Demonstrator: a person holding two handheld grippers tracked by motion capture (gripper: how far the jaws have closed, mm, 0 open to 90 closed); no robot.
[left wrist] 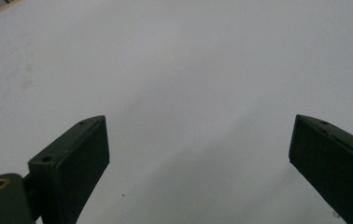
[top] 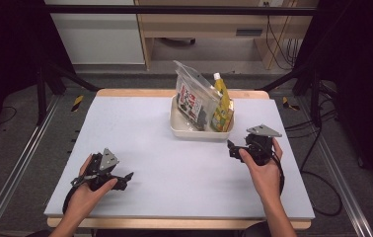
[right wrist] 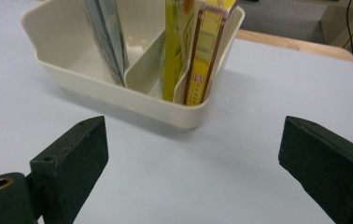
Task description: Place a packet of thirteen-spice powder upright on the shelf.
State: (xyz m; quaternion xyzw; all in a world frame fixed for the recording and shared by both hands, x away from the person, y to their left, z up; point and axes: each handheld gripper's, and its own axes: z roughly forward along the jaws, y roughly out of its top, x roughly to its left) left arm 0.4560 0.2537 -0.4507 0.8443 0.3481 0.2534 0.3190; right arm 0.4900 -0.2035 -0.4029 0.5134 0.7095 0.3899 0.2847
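Both grippers' fingers spread wide, nothing in them: right gripper point(top: 233, 148) just near the cream bin point(top: 194, 132), left gripper point(top: 125, 178) over bare desk point(top: 174, 168) near its front edge.

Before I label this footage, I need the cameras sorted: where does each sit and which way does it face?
High view: above the near edge, facing forward and down on the table; both hands and grippers show.
Left gripper view: on the left gripper, facing bare tabletop; open jaws.
Right gripper view: on the right gripper, facing the bin; open jaws.
Shared: bin.

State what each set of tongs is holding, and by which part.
Nothing: the left tongs and right tongs both stand open over the bare table.
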